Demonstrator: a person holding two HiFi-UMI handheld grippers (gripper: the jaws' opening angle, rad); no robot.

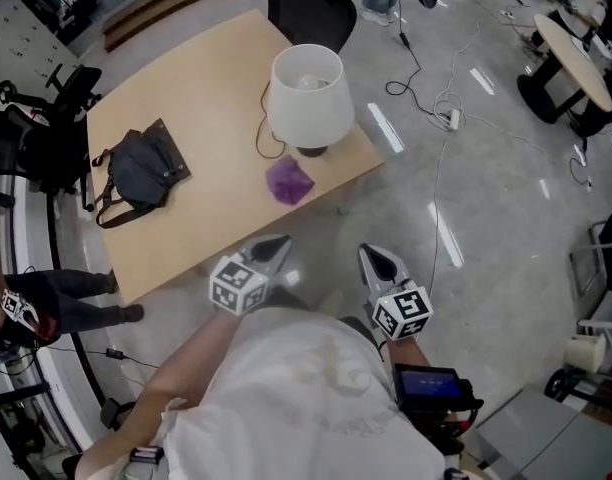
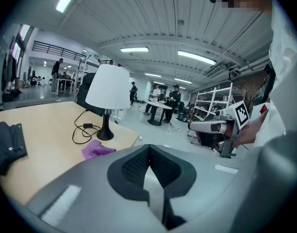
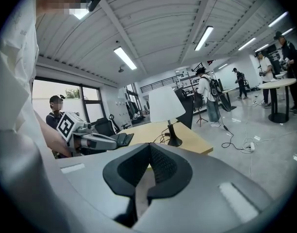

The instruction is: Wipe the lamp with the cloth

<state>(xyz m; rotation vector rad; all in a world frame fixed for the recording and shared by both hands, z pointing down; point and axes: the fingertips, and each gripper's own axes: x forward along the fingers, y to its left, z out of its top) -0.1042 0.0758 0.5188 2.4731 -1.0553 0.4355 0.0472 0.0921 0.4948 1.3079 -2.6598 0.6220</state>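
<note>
A light wooden tabletop (image 1: pixel 206 218) stands on a grey concrete floor (image 1: pixel 506 248) in an open workshop. A black bag (image 1: pixel 141 173) lies at the tabletop's left. Toward the right edge stands the white-shaded lamp (image 1: pixel 308 93), its cord (image 1: pixel 259 133) looped beside it. The purple cloth (image 1: pixel 288 180) lies crumpled just beside the base, between the lamp and the tongs. Off the near edge, the left tongs (image 1: pixel 276 250) and right tongs (image 1: pixel 374 260) are both closed and empty. Farther right, a power strip (image 1: pixel 452 119) lies on the floor.
</note>
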